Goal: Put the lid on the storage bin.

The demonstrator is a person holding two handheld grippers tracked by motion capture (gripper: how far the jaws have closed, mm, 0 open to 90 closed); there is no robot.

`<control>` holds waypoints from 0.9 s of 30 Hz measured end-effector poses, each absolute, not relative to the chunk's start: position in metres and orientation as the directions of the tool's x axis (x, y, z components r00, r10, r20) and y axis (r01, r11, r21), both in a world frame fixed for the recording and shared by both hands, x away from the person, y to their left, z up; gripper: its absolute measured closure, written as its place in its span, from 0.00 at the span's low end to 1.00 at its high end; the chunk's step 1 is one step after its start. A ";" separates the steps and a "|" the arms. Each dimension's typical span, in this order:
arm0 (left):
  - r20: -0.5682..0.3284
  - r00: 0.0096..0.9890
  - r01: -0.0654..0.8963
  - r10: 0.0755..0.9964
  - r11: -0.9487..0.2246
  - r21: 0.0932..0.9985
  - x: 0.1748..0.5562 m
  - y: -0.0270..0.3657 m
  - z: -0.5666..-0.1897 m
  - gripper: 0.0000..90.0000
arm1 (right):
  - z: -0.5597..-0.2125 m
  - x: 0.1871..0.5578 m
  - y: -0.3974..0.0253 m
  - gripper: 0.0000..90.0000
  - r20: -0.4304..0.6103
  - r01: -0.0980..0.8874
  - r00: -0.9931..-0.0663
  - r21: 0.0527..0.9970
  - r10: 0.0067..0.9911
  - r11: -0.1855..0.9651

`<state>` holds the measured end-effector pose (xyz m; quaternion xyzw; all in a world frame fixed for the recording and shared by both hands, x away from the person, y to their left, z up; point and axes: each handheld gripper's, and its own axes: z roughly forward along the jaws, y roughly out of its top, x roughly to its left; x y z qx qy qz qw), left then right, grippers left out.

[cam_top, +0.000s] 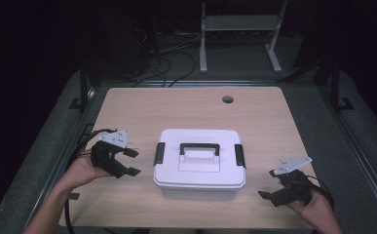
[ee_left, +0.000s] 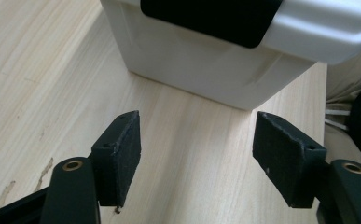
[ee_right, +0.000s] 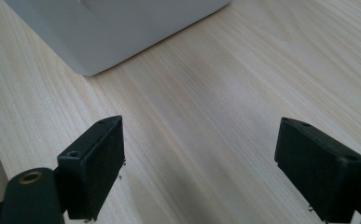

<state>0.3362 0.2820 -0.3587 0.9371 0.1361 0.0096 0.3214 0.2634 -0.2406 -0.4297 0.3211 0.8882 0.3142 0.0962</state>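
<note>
A white plastic box (cam_top: 199,165) with a lid, a black handle (cam_top: 199,146) and two black side latches sits shut at the middle of the wooden table (cam_top: 196,109). My left gripper (cam_top: 131,162) is open just left of the box, its jaws pointing at the left latch (cam_top: 160,153). In the left gripper view the box's wall (ee_left: 201,65) and black latch (ee_left: 211,16) lie ahead of the open jaws. My right gripper (cam_top: 269,193) is open at the box's front right, a short gap away. The right gripper view has the box's lower corner (ee_right: 103,32) at its top left.
A round cable hole (cam_top: 228,99) lies near the table's far edge. Behind the table, a white metal frame (cam_top: 239,29) and cables rest on the floor. Bare wood lies beyond the box and on both sides.
</note>
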 end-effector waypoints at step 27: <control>-0.073 0.949 0.288 0.306 -0.751 0.594 0.328 0.295 -0.381 0.28 | -0.431 0.263 -0.240 0.17 0.031 0.513 -0.775 0.613 0.631 0.601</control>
